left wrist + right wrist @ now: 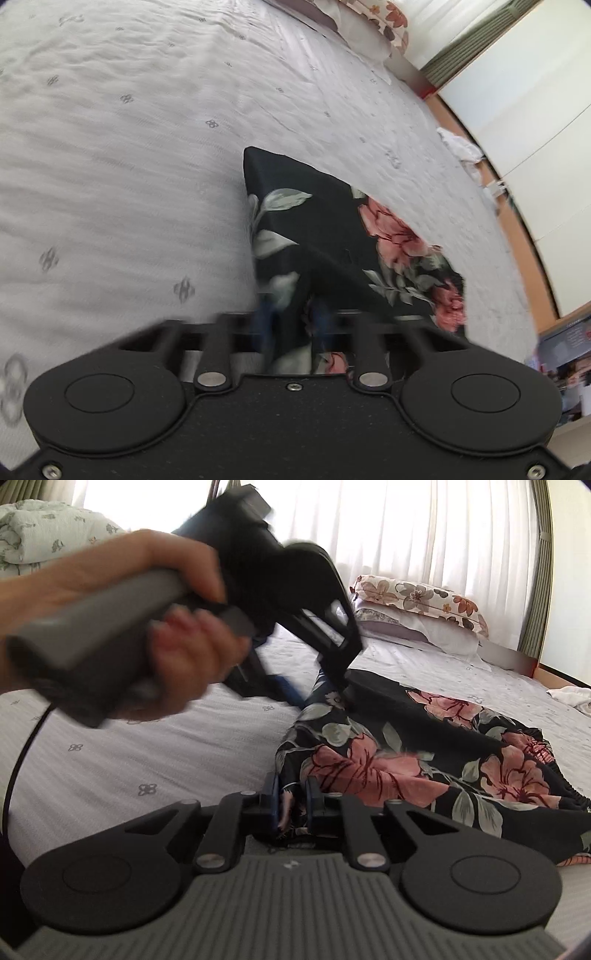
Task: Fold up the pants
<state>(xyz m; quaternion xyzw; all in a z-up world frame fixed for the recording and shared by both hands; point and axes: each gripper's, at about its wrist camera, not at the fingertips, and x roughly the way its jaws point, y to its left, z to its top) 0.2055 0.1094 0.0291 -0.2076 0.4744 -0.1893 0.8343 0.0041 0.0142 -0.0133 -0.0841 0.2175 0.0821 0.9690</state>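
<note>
Black floral pants pinched at two points on the bed

Both tools grasp the thin, drapey pants [406, 746], black with pink blooms and grey-green leaves. The right tool [291, 797] clamps a crumpled edge at 6 o'clock; the left tool [332, 679], in a hand [166, 635], grips a taut corner at 12. They lie on the white quilted bed [129, 760].

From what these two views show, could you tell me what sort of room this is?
Most likely a bedroom: the pants lie on a bed with floral pillows at its head and white curtains behind.
</note>
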